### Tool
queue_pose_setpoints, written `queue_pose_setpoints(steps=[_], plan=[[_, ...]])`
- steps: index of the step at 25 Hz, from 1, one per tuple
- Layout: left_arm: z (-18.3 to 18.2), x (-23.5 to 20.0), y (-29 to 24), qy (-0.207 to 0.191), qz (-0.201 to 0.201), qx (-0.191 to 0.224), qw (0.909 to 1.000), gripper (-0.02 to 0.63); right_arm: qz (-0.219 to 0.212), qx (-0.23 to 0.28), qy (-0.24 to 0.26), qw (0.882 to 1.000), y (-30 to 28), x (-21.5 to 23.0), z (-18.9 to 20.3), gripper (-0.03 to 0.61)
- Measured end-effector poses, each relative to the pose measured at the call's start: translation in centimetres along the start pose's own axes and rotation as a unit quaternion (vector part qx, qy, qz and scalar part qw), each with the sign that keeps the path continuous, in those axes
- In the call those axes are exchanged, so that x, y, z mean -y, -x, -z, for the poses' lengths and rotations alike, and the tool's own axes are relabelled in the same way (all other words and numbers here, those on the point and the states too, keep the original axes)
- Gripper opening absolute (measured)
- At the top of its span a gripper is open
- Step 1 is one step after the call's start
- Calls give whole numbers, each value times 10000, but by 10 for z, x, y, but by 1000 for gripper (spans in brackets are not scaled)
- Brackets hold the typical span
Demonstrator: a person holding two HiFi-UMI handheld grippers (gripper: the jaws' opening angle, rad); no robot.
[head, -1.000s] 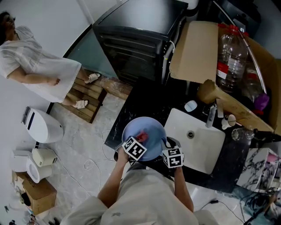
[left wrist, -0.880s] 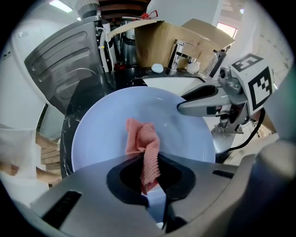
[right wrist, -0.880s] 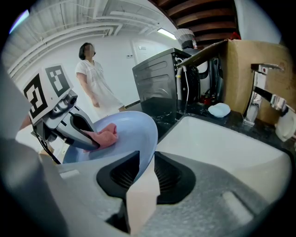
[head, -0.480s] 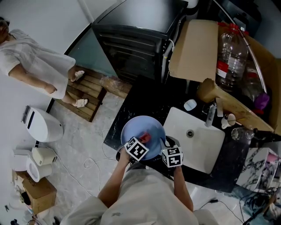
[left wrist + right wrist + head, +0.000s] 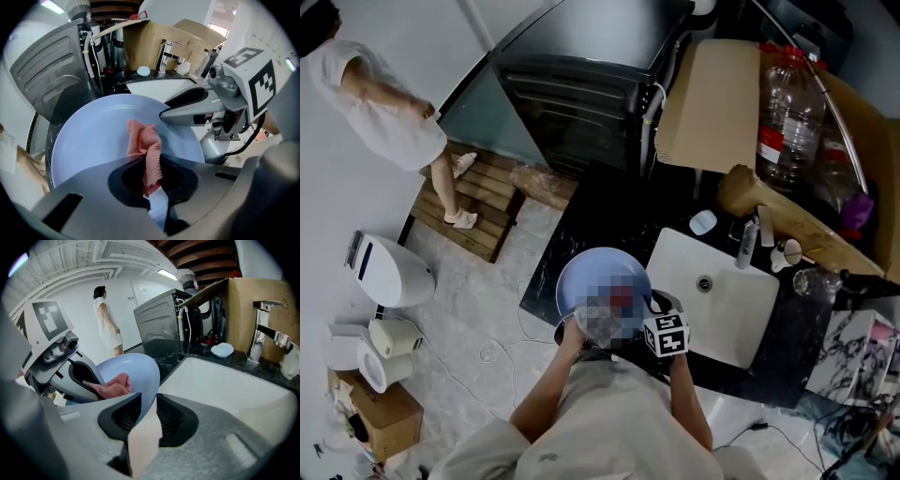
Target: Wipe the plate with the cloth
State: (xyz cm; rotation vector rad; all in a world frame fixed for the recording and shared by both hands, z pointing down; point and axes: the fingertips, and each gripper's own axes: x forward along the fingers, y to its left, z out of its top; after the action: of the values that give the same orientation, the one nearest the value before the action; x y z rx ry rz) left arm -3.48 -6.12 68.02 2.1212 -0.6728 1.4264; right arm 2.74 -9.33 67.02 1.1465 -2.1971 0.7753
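**Pink cloth on a pale blue plate, held steady at its rim for wiping**

A pale blue plate (image 5: pixel 589 270) sits at the front edge of a black counter (image 5: pixel 609 211), just beside a white sink (image 5: pixel 741 328). It appears tilted. It is hard to tell whether its far edge rests on the counter or hangs free.

A pink knitted cloth (image 5: pixel 144 143) lies bunched on the plate's inner face, near the middle. The left gripper (image 5: pixel 152 174) points steeply down with its jaws pinched together on the cloth's lower end. The right gripper (image 5: pixel 147 414) is clamped on the plate's near rim, which runs between its two jaws.

To wipe well, the right grip should probably stay firm and still, so the plate does not swing toward the sink. The left gripper would do best to press the cloth flat against the surface and sweep in broad arcs out to the rim. It should hold enough cloth that the jaws do not scrape the plate. Only a small part of the face is covered now, so much seems left to wipe.
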Motion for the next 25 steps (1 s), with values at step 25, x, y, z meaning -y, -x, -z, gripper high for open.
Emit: queue_pose_setpoints(steps=[25], plan=[[-37,6,-14,-380,134,478,9980,32,-116,146,-290,9994,1,-2,0,91]])
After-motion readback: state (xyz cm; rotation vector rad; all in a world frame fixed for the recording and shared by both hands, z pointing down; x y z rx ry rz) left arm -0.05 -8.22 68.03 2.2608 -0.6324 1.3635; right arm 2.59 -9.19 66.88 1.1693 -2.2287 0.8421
